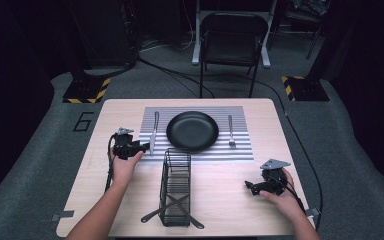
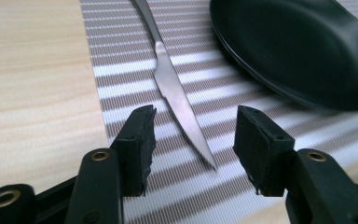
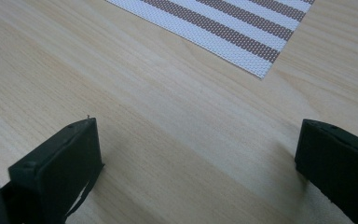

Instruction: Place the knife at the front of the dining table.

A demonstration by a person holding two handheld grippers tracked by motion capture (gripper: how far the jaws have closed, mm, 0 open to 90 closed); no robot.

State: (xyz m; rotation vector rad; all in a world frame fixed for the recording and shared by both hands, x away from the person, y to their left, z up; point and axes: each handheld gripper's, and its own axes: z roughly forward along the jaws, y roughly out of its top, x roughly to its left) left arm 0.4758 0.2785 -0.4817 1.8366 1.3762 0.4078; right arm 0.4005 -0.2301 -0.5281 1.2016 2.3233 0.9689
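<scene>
Steel knife [image 2: 179, 100] lies on the striped placemat [image 1: 240, 150], left of the black plate [image 1: 192, 131]. Long axis runs near-far; tip points toward the person. Handle end is cut off at the top of the left gripper view. Left gripper [image 2: 193, 140]: jaws well apart, holding nothing, straddling the blade tip without touching it. Right gripper [image 1: 250, 186]: jaws wide apart, empty, over bare wooden table [image 3: 168, 140], well apart from the knife.
</scene>
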